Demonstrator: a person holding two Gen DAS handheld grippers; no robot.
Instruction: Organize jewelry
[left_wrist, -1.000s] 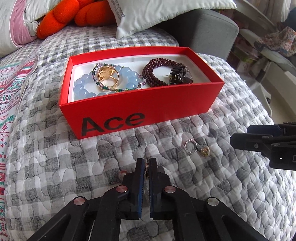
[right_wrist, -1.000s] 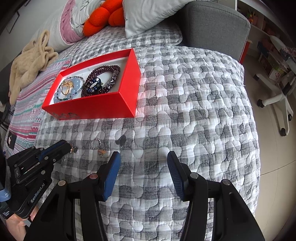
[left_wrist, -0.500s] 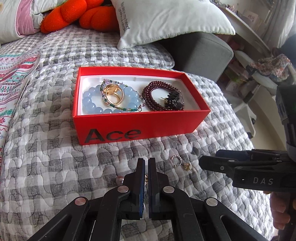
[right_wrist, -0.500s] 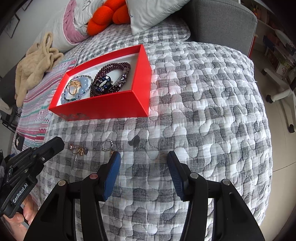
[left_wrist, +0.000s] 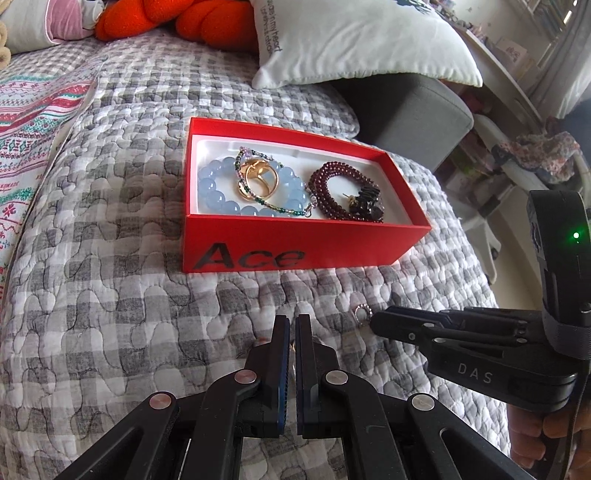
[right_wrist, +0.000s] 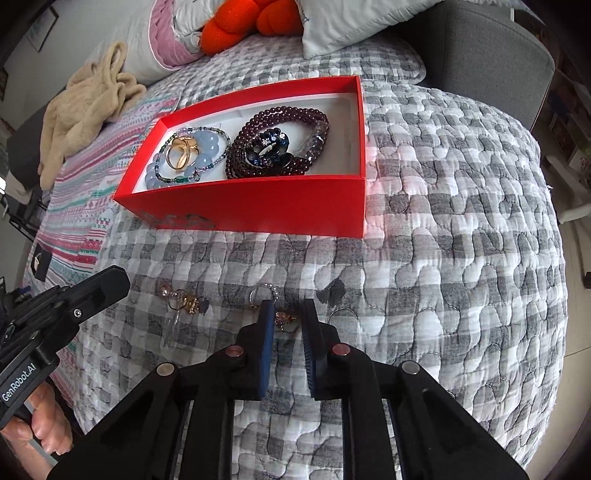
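Two grippers over the quilt (right_wrist: 461, 221): left gripper (left_wrist: 291, 325) pressed together, right gripper (right_wrist: 288, 314) closing around a gold trinket (right_wrist: 282, 317)

Small trinket (right_wrist: 282, 318) half hidden between right fingers (right_wrist: 266, 325).

Open quilted bed (right_wrist: 461, 221) stretches free from one to four o'clock of the right claw (right_wrist: 287, 314). The red box (right_wrist: 258, 206) blocks twelve o'clock, loose trinkets (right_wrist: 184, 299) clutter ten o'clock, and the left claw (right_wrist: 110, 280) crowds nine.
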